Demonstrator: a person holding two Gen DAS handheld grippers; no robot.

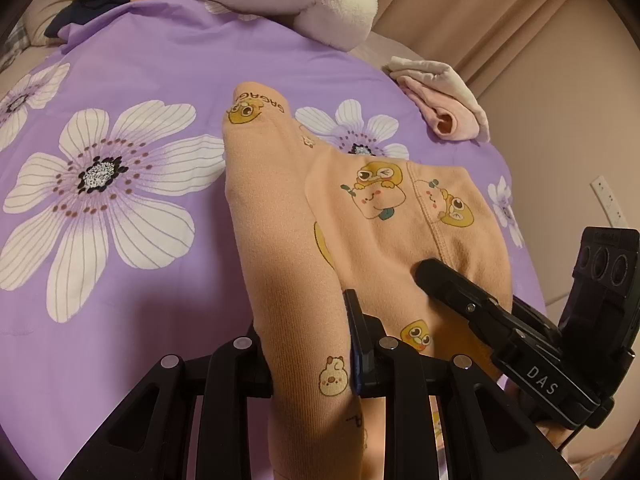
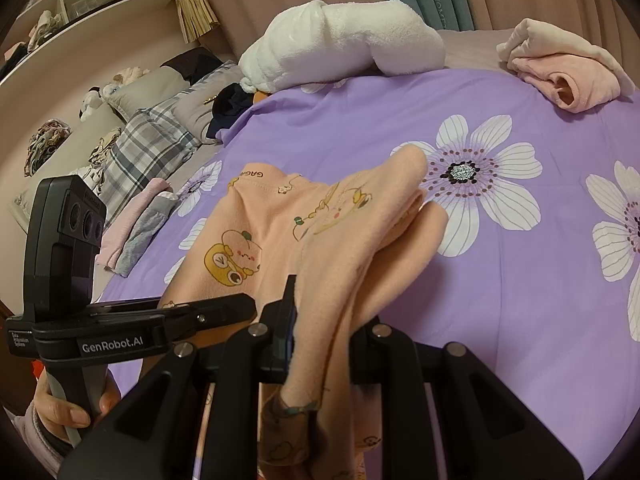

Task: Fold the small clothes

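Note:
A small peach garment [image 1: 280,208] printed with yellow cartoon animals lies partly on the purple flowered bedsheet [image 1: 120,80]. My left gripper [image 1: 308,344] is shut on its near edge, the cloth running up between the fingers. My right gripper [image 2: 320,332] is shut on another part of the same garment [image 2: 340,248], lifting a bunched fold off the sheet [image 2: 520,300]. The right gripper's body shows in the left wrist view [image 1: 500,320], resting close beside the cloth. The left gripper's body shows in the right wrist view [image 2: 140,320].
A folded pink and cream garment [image 1: 440,100] lies at the far right of the sheet, also in the right wrist view [image 2: 568,72]. A white plush blanket roll [image 2: 344,48] lies at the back. Folded pink and grey clothes [image 2: 136,224] and pillows [image 2: 152,140] are at the left.

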